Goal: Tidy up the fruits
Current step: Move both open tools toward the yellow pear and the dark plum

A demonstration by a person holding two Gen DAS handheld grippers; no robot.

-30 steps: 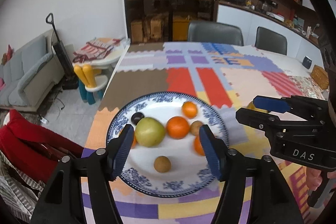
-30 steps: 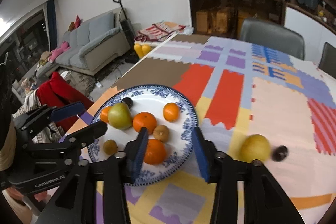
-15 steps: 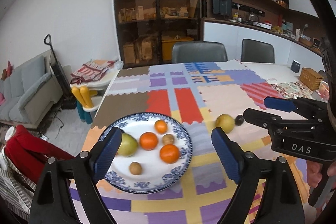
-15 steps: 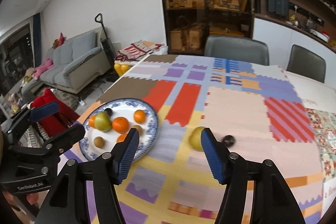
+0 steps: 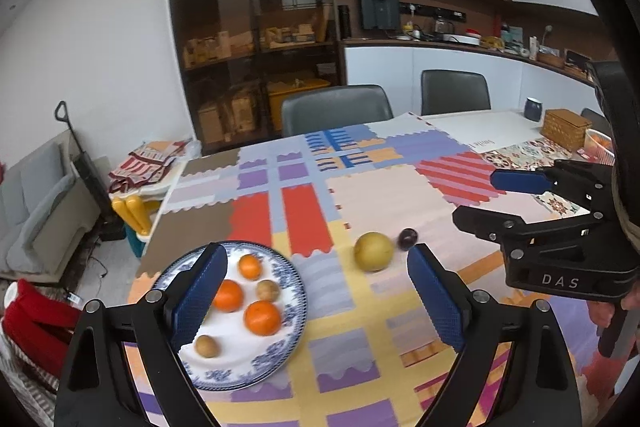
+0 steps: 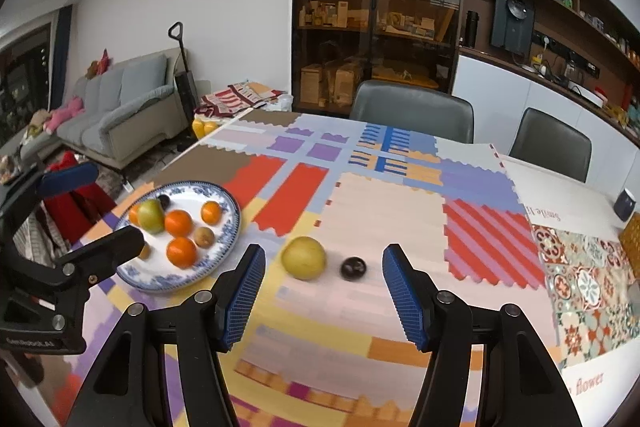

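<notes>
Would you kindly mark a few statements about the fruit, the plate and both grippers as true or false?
1. The yellow pear lies on the plate. False: it lies on the mat beside it.
2. The dark plum sits right of the pear. True.
3. The right gripper holds an orange. False: it is open and empty.
4. The left gripper is open. True.
5. The plate holds several oranges. True.

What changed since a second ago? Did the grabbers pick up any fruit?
No fruit was picked up. Both hand-held grippers, left and right, pulled back and up from the plate, open and empty. The right one now faces the yellow fruit and dark plum on the mat. All the fruit stayed put.
</notes>
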